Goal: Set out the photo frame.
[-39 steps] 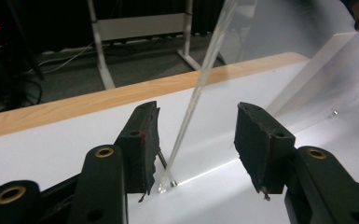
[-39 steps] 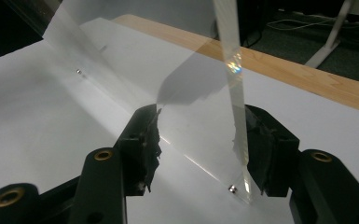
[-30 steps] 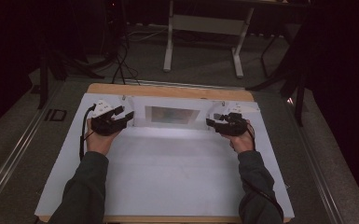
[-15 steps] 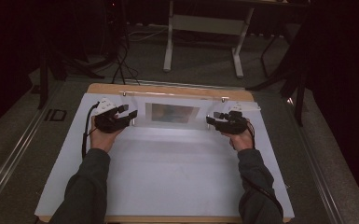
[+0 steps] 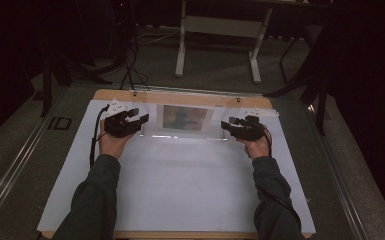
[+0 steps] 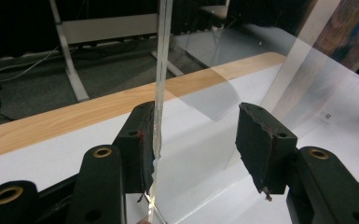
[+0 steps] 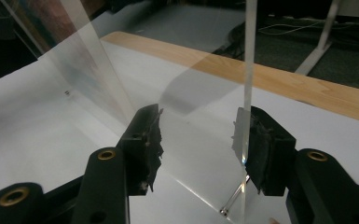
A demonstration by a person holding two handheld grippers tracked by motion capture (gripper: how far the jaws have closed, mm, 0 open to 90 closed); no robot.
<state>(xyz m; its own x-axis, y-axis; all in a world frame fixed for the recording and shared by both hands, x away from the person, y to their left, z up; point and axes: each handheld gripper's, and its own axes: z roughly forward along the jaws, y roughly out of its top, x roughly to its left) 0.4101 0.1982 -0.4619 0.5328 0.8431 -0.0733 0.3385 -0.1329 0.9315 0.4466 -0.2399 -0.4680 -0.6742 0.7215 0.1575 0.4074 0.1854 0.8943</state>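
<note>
A clear plastic panel [image 5: 187, 131] holding a coloured picture [image 5: 185, 117] stands near the far edge of the white table sheet [image 5: 190, 185]. My left gripper [image 5: 139, 116] is at the panel's left end and my right gripper [image 5: 228, 123] at its right end. In the left gripper view the left gripper [image 6: 196, 135] is open, and the panel's edge [image 6: 161, 70] rests against its left jaw. The right gripper [image 7: 198, 135] is also open in the right gripper view, with the panel's edge [image 7: 248, 56] against its right jaw.
A wooden board edge [image 5: 180, 97] runs behind the white sheet. Beyond it, on the dark floor, stand a white-legged frame [image 5: 220, 25] and black cables [image 5: 130, 65]. A metal rail [image 5: 15, 165] runs along the left side.
Both grippers have edged slightly toward the far side of the table, and the left one has moved a little inward. The panel stays between them.
</note>
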